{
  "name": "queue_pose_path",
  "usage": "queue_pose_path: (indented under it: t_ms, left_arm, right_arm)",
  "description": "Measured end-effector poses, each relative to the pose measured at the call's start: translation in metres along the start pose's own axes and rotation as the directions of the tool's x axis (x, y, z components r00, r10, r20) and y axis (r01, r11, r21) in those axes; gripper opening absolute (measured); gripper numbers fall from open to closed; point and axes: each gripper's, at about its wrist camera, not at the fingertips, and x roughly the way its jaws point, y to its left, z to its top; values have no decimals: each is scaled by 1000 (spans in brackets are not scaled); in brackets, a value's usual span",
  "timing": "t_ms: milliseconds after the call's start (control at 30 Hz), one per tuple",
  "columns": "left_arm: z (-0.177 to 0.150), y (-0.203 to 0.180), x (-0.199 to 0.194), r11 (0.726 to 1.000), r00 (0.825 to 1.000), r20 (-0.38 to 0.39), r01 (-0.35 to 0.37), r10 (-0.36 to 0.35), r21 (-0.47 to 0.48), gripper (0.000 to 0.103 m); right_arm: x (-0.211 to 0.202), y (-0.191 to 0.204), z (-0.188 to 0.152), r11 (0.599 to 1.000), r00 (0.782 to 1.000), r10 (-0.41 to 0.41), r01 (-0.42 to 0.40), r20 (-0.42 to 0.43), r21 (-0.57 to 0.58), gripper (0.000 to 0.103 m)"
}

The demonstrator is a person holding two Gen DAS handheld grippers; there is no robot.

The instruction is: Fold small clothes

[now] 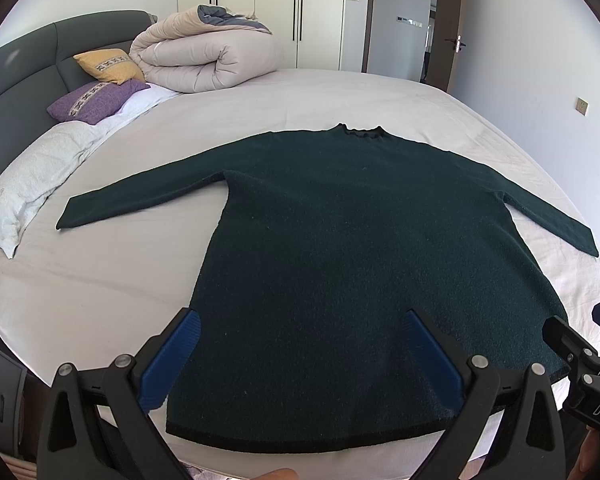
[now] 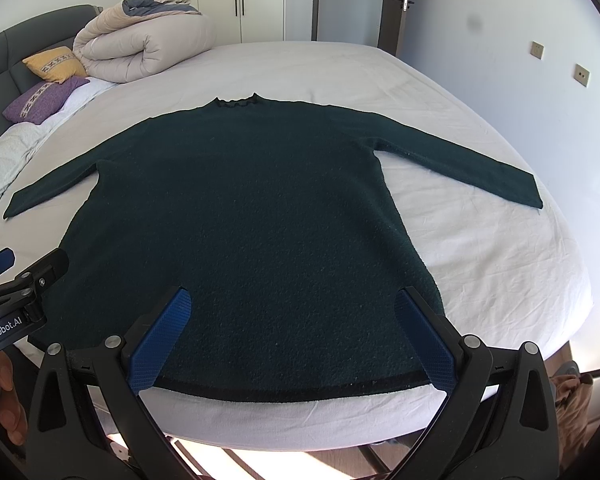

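1. The sweater [image 1: 340, 240] lies flat on the bed [image 1: 120, 280], filling the middle of both frames, collar toward the top and hem at the bottom edge, so its long axis runs away from the fingers.
2. The left gripper [image 1: 300, 356] hangs over the hem's left part, fingers spread wide and holding nothing.
3. The right gripper [image 2: 292, 332] hangs over the hem's right part, equally wide and empty.
4. Each sleeve stretches sideways, so each gripper looks nearer to the sleeve on its own side.
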Motion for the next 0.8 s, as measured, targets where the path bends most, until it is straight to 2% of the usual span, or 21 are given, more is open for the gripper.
queue_pose_path:
  t_ms: [800]
  left_arm:
    - [-7, 2, 2, 1000, 1000, -5, 5, -5, -3, 103]
  right_arm:
    - [1, 0, -3, 1000, 1000, 0, 0, -1, -1, 103]
